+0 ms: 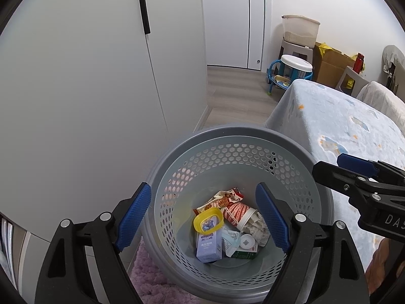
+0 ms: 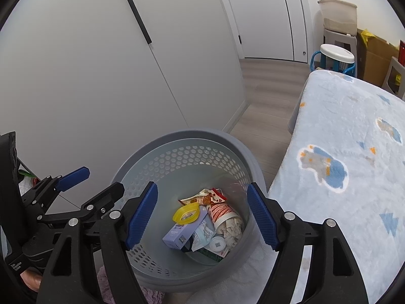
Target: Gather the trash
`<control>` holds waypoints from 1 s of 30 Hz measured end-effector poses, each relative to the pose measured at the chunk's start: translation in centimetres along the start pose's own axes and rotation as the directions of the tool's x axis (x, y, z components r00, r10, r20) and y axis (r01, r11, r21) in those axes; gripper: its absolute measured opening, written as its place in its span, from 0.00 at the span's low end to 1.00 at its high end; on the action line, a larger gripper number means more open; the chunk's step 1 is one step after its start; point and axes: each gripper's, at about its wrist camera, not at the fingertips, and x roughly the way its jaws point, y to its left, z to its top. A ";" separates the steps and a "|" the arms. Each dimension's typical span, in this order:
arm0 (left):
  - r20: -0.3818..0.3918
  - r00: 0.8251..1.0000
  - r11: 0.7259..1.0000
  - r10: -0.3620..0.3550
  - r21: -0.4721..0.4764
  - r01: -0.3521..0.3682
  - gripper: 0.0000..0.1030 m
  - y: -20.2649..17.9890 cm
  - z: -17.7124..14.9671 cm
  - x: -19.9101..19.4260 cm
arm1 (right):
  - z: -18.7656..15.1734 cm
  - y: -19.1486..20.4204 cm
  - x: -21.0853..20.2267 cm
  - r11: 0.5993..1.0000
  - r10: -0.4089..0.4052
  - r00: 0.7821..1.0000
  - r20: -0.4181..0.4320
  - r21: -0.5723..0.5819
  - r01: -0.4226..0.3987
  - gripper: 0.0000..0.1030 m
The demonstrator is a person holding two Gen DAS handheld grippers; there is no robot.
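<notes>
A: How do the tongs stand?
B: Left tongs (image 1: 203, 220) and right tongs (image 2: 202, 216) tilt down over the bin (image 1: 227, 133), both spread, empty.
A: The trash (image 1: 227, 228)?
B: Piled in the bin, left of the bed (image 2: 341, 139).

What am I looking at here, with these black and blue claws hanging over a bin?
There is no robot: a person holds a two-finger gripper in each hand, and each gripper carries a wide-angle camera looking along its fingers. One picture comes from the left gripper, the other from the right gripper; each also catches the other gripper at its edge. Both hang open over a grey perforated trash basket and hold nothing. The basket stands on the floor between white cupboard doors and a bed with a pale blue blanket. In it lie a yellow lid, a lilac carton, a red-and-white paper cup stuffed with crumpled paper, a snack wrapper and more packaging.
</notes>
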 end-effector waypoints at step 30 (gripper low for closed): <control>0.005 1.000 1.000 0.027 -0.014 -0.027 0.80 0.4 0.0 0.0 | -0.1 -0.2 -0.3 1.000 -0.005 1.000 0.001 -0.001 0.005 0.71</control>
